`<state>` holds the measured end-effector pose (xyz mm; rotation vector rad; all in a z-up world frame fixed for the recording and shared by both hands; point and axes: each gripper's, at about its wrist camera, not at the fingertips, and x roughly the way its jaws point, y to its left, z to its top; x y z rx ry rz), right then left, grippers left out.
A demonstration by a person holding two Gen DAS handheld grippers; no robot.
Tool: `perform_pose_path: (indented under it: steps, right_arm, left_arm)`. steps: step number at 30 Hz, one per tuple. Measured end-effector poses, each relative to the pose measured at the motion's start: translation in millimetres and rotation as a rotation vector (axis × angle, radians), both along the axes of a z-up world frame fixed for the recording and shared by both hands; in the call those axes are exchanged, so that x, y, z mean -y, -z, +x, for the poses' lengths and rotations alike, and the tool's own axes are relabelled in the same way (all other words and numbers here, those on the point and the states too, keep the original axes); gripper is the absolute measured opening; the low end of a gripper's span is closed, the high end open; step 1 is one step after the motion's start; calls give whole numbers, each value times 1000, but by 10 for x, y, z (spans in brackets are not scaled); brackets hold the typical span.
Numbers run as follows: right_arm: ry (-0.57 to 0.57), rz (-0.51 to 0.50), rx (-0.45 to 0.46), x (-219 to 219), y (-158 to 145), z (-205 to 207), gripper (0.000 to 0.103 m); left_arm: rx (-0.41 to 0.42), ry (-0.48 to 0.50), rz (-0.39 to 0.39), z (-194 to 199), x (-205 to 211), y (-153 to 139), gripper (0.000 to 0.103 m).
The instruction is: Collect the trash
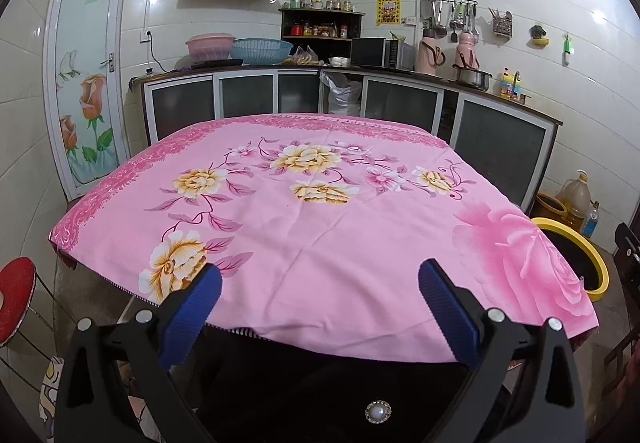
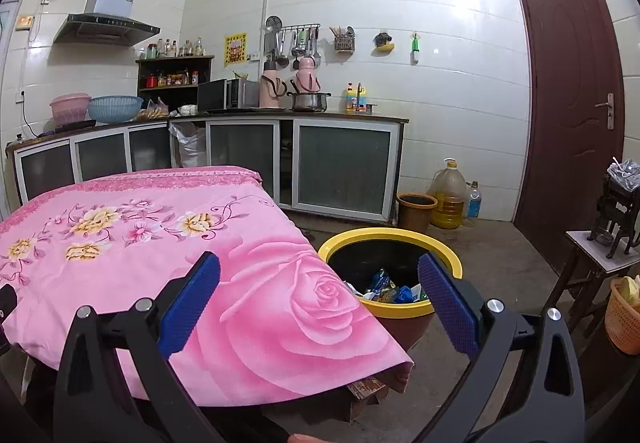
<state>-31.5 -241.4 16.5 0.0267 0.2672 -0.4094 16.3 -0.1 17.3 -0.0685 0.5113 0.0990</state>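
Hovering spread wide and empty over the near edge of the pink floral tablecloth (image 1: 320,235): left gripper (image 1: 320,303). Likewise gaping, holding nothing, right gripper (image 2: 320,299) at the cloth's corner. Just beyond, on the floor beside the table, yellow-rimmed bin (image 2: 400,237), with crumpled wrappers (image 2: 390,289) inside. Farther back, kitchen cabinets (image 2: 344,167).

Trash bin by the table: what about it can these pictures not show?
- Trash bin bottom, right wrist view: hidden by its front rim and the tablecloth.
- Bin, left wrist view: contents unseen, its inside is dark.
- Wrappers: print too small to read.
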Motion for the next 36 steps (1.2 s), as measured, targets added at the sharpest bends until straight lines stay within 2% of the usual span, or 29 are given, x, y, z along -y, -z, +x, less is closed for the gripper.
perform_pose_path:
  steps: [36]
  right_arm:
    - [-42,9,-46,33,74,41,95]
  left_arm:
    - [-21,27,13,-9,89,48,95]
